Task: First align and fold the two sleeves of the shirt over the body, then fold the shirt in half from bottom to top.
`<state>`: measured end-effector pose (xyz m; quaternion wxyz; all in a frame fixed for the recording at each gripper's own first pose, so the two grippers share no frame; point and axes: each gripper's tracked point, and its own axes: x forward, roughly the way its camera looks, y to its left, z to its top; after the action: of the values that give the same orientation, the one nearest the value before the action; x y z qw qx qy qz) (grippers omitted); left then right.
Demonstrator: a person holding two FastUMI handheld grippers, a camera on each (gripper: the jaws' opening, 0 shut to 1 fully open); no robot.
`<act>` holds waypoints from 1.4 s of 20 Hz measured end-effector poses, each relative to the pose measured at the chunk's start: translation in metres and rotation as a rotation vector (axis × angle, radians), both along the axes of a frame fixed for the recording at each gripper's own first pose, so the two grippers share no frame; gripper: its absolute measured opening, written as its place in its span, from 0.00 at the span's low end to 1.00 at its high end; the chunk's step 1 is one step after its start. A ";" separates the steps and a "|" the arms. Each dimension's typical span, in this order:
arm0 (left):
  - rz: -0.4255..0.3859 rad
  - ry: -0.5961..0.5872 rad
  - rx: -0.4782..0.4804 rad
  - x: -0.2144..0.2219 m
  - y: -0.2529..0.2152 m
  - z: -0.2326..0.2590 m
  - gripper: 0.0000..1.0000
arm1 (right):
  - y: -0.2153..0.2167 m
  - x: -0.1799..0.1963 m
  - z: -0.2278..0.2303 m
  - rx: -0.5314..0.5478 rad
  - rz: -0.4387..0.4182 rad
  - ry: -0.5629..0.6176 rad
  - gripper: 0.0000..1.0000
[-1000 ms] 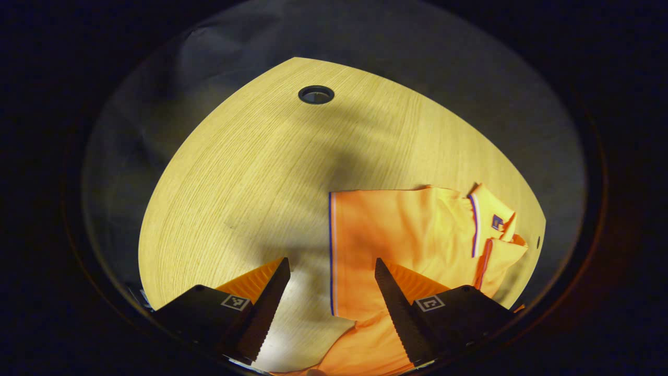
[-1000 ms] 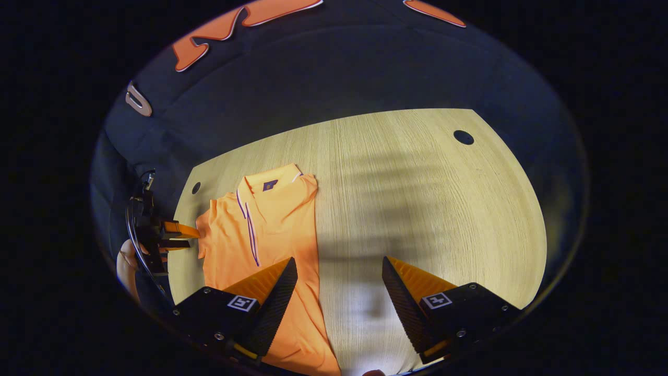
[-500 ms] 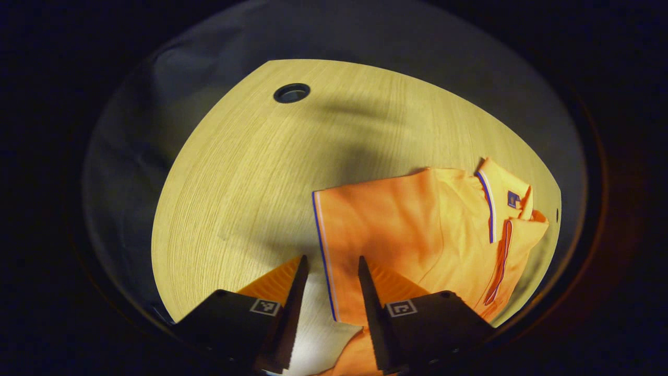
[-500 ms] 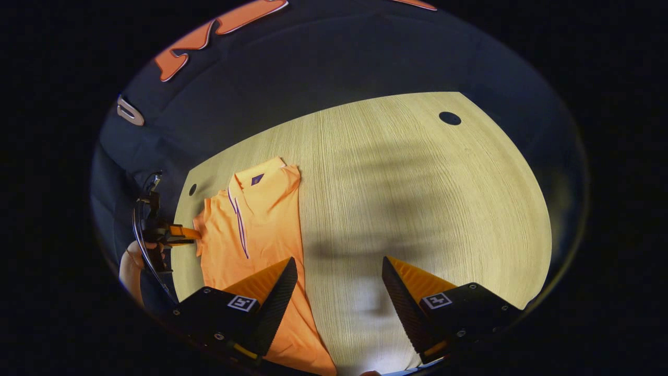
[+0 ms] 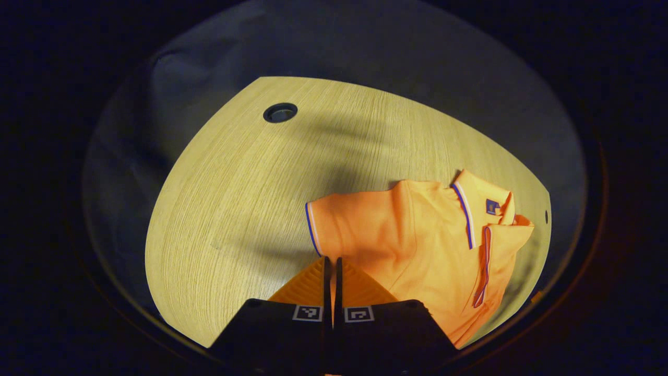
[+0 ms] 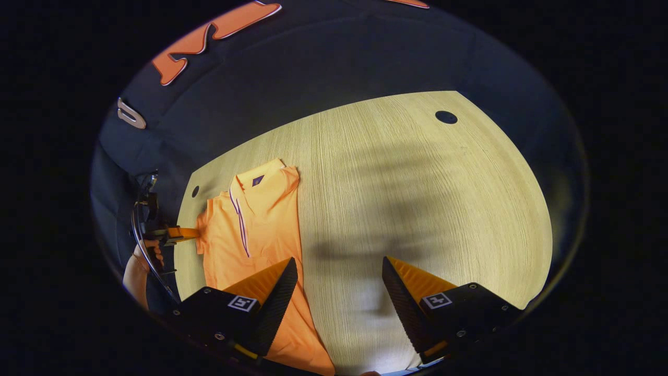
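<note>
An orange polo shirt point(image 5: 428, 250) with a striped collar point(image 5: 469, 209) lies on the wooden table point(image 5: 245, 183), right of centre in the left gripper view. Its left sleeve point(image 5: 344, 224) has a striped cuff that runs down to my left gripper point(image 5: 331, 259), which is shut on the cuff's lower corner. In the right gripper view the shirt point(image 6: 261, 230) lies at the left, its right sleeve folded in along a straight edge. My right gripper point(image 6: 338, 263) hovers open over bare table beside the shirt's lower right edge, nothing between its fingers. The left gripper point(image 6: 192, 233) pinches the sleeve there.
A dark cable hole point(image 5: 280, 112) sits in the table's far part, and another point(image 6: 446, 117) shows far right in the right gripper view. A small hole point(image 6: 194, 191) lies near the collar. A hand point(image 6: 138, 263) holds the left gripper at the table's left edge. Dark cloth surrounds the table.
My left gripper went from wide open to shut on the sleeve cuff, and the sleeve has bunched up slightly. The right gripper stayed open and barely moved.
</note>
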<state>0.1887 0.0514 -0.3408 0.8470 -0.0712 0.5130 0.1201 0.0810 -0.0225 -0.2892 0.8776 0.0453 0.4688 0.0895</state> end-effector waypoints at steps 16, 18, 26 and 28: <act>-0.167 -0.094 -0.059 0.001 -0.132 0.064 0.01 | -0.013 -0.008 0.019 0.032 0.035 -0.042 0.99; -0.194 -0.088 -0.092 0.001 -0.160 0.060 0.01 | -0.020 -0.011 0.022 0.023 0.038 -0.050 0.99; -0.293 -0.025 -0.123 0.001 -0.234 0.030 0.01 | -0.044 -0.027 0.022 0.027 0.021 -0.048 0.99; -0.290 -0.010 -0.121 0.001 -0.239 0.021 0.01 | -0.049 -0.029 0.017 0.026 0.012 -0.040 0.99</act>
<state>0.1895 -0.1873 -0.3194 0.8522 -0.0482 0.5198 -0.0349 0.0518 -0.0718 -0.2720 0.8855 0.0519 0.4503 0.1018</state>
